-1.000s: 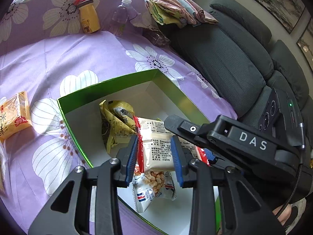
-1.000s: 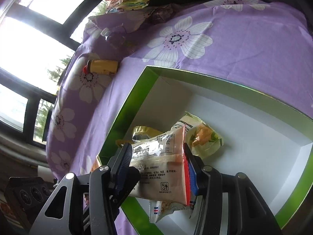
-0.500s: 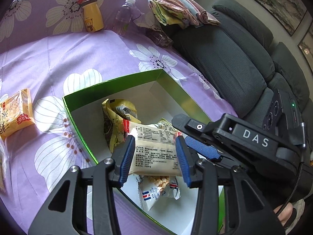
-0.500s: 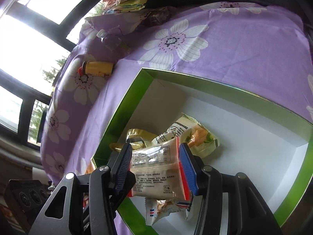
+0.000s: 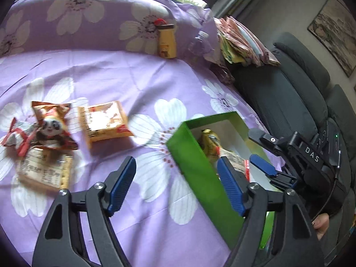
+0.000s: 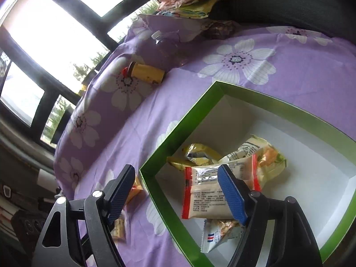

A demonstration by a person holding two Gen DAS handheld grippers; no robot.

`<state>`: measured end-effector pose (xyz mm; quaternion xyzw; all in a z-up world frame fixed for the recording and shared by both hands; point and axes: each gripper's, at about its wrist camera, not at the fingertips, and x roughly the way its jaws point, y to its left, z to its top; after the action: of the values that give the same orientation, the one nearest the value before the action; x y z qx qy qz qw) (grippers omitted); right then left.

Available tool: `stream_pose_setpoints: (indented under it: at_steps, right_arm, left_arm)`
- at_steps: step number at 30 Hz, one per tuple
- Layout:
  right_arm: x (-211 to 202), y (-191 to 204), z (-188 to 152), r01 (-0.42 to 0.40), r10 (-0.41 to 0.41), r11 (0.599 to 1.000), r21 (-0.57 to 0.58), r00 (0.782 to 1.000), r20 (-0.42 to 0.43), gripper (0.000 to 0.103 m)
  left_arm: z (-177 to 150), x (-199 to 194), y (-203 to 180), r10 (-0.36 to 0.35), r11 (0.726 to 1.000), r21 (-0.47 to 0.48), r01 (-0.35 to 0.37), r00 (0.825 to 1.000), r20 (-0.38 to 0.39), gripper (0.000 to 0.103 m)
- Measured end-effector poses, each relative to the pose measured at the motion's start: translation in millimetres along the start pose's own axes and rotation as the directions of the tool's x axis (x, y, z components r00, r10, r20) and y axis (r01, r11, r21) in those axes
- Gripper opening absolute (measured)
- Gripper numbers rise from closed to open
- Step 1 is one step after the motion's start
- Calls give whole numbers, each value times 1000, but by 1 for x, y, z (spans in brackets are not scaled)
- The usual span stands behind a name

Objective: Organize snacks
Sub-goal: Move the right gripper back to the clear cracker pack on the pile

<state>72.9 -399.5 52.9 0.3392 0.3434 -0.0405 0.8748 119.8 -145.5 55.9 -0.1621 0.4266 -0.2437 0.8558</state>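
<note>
A green box (image 6: 178, 133) with a white inside sits on the purple flowered cloth; it also shows in the left wrist view (image 5: 195, 162). Inside lie a cream packet with red ends (image 6: 207, 191), yellow packets (image 6: 195, 153) and a peanut packet (image 6: 218, 233). My right gripper (image 6: 178, 193) is open and empty, straddling the box's near corner. My left gripper (image 5: 178, 187) is open and empty above the cloth by the box's left wall. On the cloth to the left lie an orange packet (image 5: 104, 120), a panda packet (image 5: 51, 126) and a cream packet (image 5: 42, 171).
A yellow bottle (image 5: 166, 42) and a clear bottle (image 5: 198, 42) stand at the back of the cloth. Folded cloths (image 5: 242, 42) lie on the grey sofa (image 5: 289, 93) to the right. Windows (image 6: 44, 33) are behind.
Both grippers opened and let go of the cream packet, which now lies in the box. The left gripper swung left toward the loose packets on the cloth.
</note>
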Motion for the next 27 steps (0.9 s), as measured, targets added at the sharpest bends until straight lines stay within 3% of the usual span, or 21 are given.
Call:
stream_pose_setpoints:
  at_steps: [6,12,18,23,27]
  right_arm:
    - [11,34,-13,-46,43,993,-106,999,-34,86]
    - [18,64,-28,-60,53,976,-208,998,-40,92]
    - [35,84,-45,-56,35,961,-270,996,-81,93]
    - [43,93,-58,-107,75,956,-272,989,-126,93]
    - [50,101,-67,-94,57,954,-285,989,-137,93]
  left_arm:
    - [-11,-50,80,138,977,-178,-120,986,93,92]
    - [-31,-66,145,228,925,-329,-193,971,69,98]
    - [-28,-78,166,241,909,-366,-198,968,75,101]
    - [-30,-79,172,249,902,-376,-210,967,58,101]
    - [-31,-79,176,225,900,-395,-186,973,56,102]
